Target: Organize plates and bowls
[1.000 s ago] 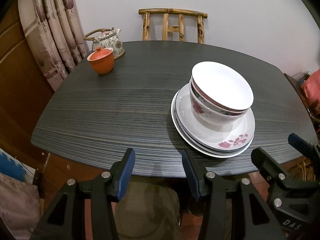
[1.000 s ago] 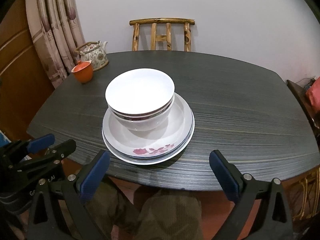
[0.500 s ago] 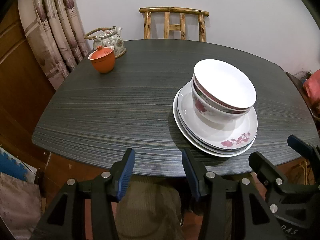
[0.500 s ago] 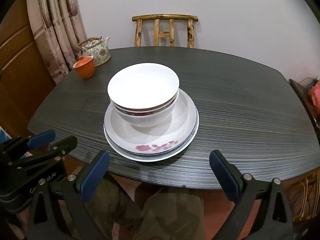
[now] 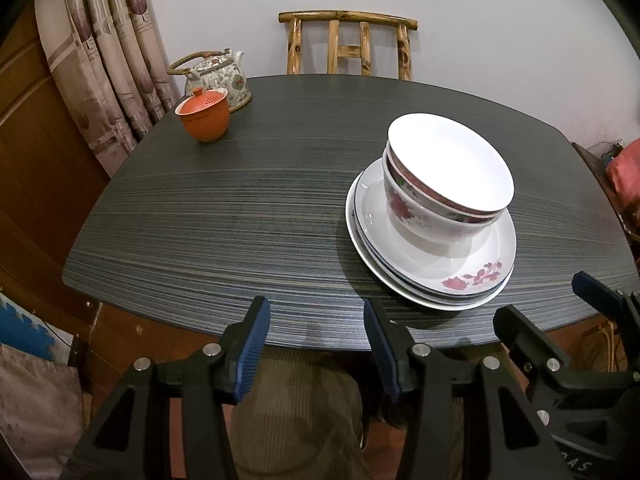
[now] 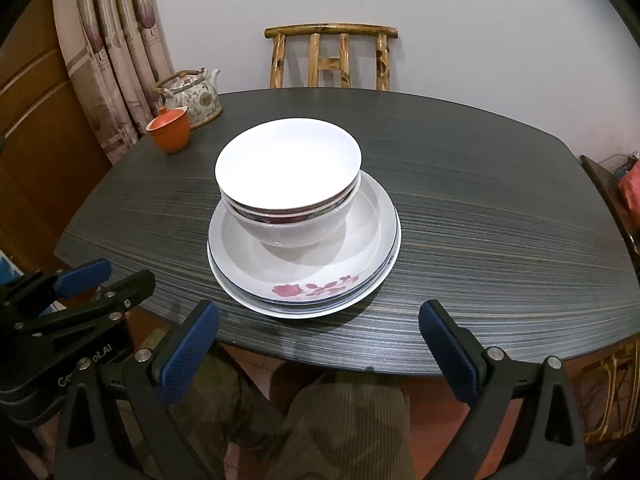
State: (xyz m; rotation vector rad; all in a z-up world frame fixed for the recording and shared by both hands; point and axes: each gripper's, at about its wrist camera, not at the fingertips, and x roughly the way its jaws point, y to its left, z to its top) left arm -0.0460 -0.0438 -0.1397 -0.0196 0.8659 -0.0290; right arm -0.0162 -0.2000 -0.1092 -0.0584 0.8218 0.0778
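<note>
Nested white bowls, the lower ones with red rims and a rose print, stand on a stack of white plates with a red rose pattern. The stack rests on the dark striped table near its front edge. My left gripper hovers at the table's front edge, left of the stack, open and holding nothing. My right gripper hangs open just in front of the plates, with nothing between its fingers.
At the far left of the table stand an orange lidded cup and a patterned teapot. A wooden chair stands behind the table, curtains hang at the left. A person's legs sit below the front edge.
</note>
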